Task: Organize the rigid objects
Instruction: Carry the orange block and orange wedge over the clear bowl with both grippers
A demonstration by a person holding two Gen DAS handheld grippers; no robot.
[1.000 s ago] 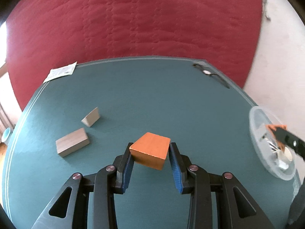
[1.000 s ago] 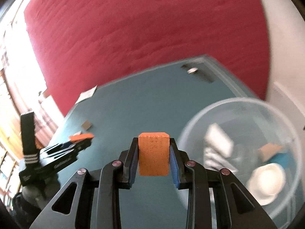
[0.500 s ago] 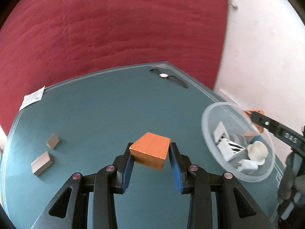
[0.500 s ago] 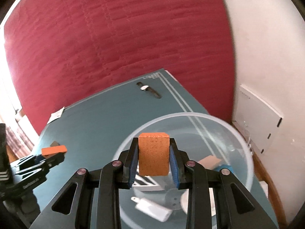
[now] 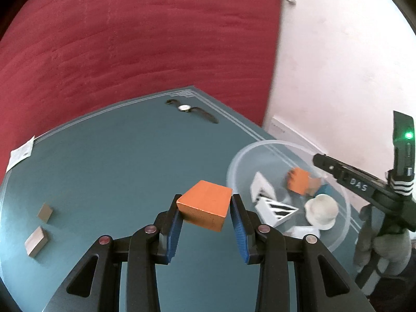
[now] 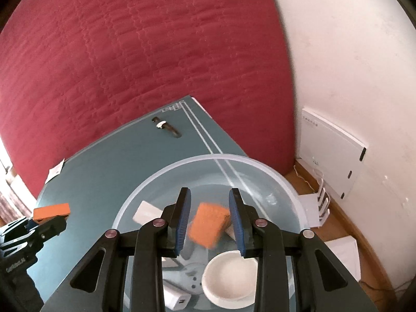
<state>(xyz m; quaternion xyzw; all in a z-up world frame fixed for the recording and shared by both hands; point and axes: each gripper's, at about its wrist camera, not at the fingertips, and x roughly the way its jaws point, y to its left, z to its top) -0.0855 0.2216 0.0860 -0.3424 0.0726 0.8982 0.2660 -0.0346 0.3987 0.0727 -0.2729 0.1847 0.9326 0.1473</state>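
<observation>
An orange block [image 5: 205,208] is gripped between the blue pads of the left claw [image 5: 206,223] and held tilted above the teal worktop [image 5: 124,161], just beside the clear bowl [image 5: 239,166]. A second orange block [image 6: 209,223], blurred, is seen between the spread fingers of the right claw [image 6: 210,225], apart from both pads and over the inside of the bowl [image 6: 161,176]; the same block [image 5: 299,180] is seen inside the bowl from the left wrist view. The right claw is thus held wide, with nothing gripped. The bowl is set near the worktop's right edge, and a white cup [image 5: 322,209], a striped white item [image 5: 275,208] and a white charger [image 6: 176,296] are contained in it. Two plain wooden blocks [image 5: 37,240] [image 5: 45,212] are left lying near the worktop's left edge, close to each other but apart. A wristwatch [image 5: 191,109] is laid by the far right corner, and a paper slip [image 5: 20,154] is placed at the far left corner. A red quilted surface [image 5: 130,39] is seen beyond the worktop's far edge
</observation>
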